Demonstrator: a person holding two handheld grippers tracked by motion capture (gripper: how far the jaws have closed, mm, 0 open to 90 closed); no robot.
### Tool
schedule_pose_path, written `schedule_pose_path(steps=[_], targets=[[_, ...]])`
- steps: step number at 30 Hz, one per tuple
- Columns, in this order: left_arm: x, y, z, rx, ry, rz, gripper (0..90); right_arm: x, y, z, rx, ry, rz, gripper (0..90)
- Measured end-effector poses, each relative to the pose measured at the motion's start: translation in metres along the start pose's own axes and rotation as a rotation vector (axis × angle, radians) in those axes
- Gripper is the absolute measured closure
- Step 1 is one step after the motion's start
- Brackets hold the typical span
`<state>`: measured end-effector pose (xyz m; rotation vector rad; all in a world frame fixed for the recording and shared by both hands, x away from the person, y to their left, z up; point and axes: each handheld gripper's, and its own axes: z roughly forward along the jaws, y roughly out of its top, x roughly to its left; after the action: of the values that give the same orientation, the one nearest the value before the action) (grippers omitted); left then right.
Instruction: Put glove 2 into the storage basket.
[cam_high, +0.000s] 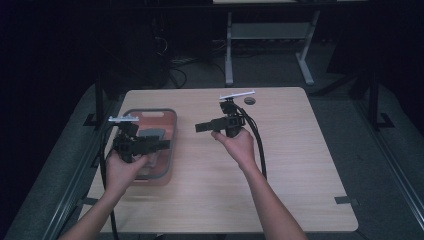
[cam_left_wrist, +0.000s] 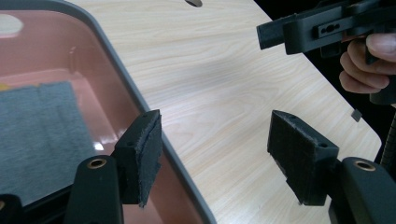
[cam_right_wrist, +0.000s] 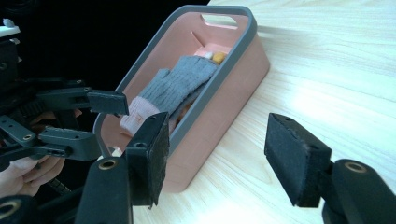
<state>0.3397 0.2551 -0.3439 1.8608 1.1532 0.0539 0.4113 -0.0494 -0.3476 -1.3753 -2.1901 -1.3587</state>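
A pink basket (cam_high: 174, 131) with a grey rim stands at the table's left side. In it lies a grey knitted glove (cam_right_wrist: 180, 84) with a pink cuff; a small yellow thing (cam_right_wrist: 218, 57) sits at the basket's far end. My left gripper (cam_high: 162, 145) hovers over the basket's near right part, its jaws open and empty, one pad above the basket rim (cam_left_wrist: 121, 79) and the other above bare wood. My right gripper (cam_high: 199, 127) is held over the middle of the table, pointing left at the basket, open with nothing between its pads (cam_right_wrist: 154, 149).
The wooden table (cam_high: 290, 165) stretches to the right of the basket and has a round cable hole (cam_high: 249, 101) near its far edge. Cables trail from both grippers toward the person. Another table's grey frame (cam_high: 229, 55) stands on the floor behind.
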Motion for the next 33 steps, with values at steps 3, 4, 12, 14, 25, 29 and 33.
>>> schedule_pose_path(steps=[3, 4, 12, 14, 25, 29, 33], targets=[[-0.004, 0.0, 0.004, 0.0, -0.012, 0.002, 35.3, -0.003, -0.002, -0.005, -0.001, 0.0, 0.002, 39.6], [-0.005, 0.0, 0.005, 0.002, -0.013, 0.003, 35.3, -0.004, -0.003, -0.008, -0.001, -0.004, 0.005, 39.4], [-0.016, 0.002, 0.016, 0.014, -0.04, 0.017, 34.4, -0.014, -0.01, -0.025, -0.012, -0.016, 0.018, 37.7], [-0.019, 0.003, 0.019, 0.015, -0.046, 0.019, 34.0, -0.016, -0.011, -0.028, -0.016, -0.016, 0.021, 37.7], [-0.034, 0.003, 0.034, 0.024, -0.063, 0.047, 31.2, -0.03, -0.022, -0.049, -0.045, -0.032, 0.056, 37.1], [-0.04, 0.003, 0.038, 0.031, -0.06, 0.062, 30.6, -0.034, -0.025, -0.056, -0.052, -0.036, 0.062, 37.0], [-0.044, 0.003, 0.042, 0.033, -0.067, 0.068, 29.7, -0.038, -0.029, -0.062, -0.056, -0.045, 0.067, 36.8]])
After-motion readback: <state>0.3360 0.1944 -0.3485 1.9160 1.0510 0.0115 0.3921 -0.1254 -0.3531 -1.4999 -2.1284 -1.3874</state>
